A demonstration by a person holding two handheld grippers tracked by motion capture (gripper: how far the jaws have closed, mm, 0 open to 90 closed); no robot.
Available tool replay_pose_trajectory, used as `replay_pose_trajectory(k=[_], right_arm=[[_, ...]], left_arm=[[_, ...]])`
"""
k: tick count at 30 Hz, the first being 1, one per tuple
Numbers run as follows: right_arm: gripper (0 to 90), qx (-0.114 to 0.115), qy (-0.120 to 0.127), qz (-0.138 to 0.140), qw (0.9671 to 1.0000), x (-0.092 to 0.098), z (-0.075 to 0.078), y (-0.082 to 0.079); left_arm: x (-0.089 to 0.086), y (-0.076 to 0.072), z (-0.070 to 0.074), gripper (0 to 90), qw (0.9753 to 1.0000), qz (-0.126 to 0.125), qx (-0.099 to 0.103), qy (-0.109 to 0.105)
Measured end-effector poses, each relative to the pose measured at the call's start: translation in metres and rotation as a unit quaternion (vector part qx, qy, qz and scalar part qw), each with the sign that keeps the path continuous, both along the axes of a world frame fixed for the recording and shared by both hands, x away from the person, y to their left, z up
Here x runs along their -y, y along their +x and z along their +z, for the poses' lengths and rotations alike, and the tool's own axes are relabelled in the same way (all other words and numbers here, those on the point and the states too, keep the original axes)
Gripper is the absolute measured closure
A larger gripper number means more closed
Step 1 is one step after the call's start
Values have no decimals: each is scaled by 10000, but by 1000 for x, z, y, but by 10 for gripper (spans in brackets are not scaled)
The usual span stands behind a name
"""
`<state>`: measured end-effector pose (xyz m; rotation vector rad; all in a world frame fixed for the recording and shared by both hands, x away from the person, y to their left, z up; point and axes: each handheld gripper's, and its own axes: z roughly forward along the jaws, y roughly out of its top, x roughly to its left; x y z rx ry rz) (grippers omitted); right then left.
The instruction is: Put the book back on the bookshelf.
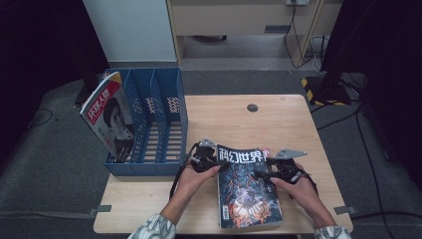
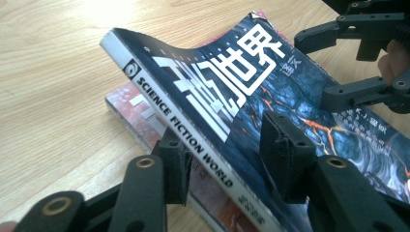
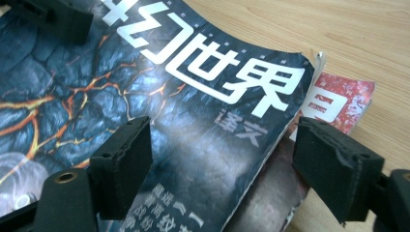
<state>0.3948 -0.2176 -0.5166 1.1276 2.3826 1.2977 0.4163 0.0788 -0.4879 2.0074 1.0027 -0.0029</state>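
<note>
Two grippers work the dark magazine (image 1: 247, 189) lying on a red magazine (image 3: 338, 104) near the table's (image 1: 278, 119) front edge: left gripper (image 2: 225, 154) and right gripper (image 3: 220, 166) straddle opposite edges, jaws open. Next, probably clamp and lift toward the blue rack (image 1: 161, 124).

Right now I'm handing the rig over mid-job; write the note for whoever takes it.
Left gripper: open, jaws astride the spine edge of the dark magazine, not clamped.
Right gripper: open, jaws astride that magazine's opposite edge.
The dark magazine lies on top of a red magazine on the table, its top end bowed upward.
The blue file rack at the table's left already holds one magazine in its leftmost slot.
Likely left: grip the dark magazine, lift it and slot it into the rack, then the red one.
</note>
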Motion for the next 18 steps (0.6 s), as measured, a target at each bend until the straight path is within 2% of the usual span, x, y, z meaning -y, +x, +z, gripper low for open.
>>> replay_pose_trajectory(k=[2,3,6,10,13,16,18], right_arm=[[214,8,8,21,10000,-1,0,2],[230,15,15,44,10000,-2,-1,2],[229,47,-49,99,9999,-3,0,3],[251,128,-139,89,9998,-4,-1,1],[270,164,-190,76,9997,-4,-1,0],[282,192,-199,56,9996,-4,-1,0],[300,197,-194,59,9996,-3,-1,1]], left_arm=[[2,3,1,497,9997,22,-152,-176],[3,5,2,484,9996,13,-217,-185],[10,10,8,430,9996,-12,-264,-61],[19,16,13,419,9995,-6,-291,149],[24,21,14,428,9992,38,-379,116],[29,27,13,437,9988,83,-449,170],[30,30,12,444,9986,93,-521,52]])
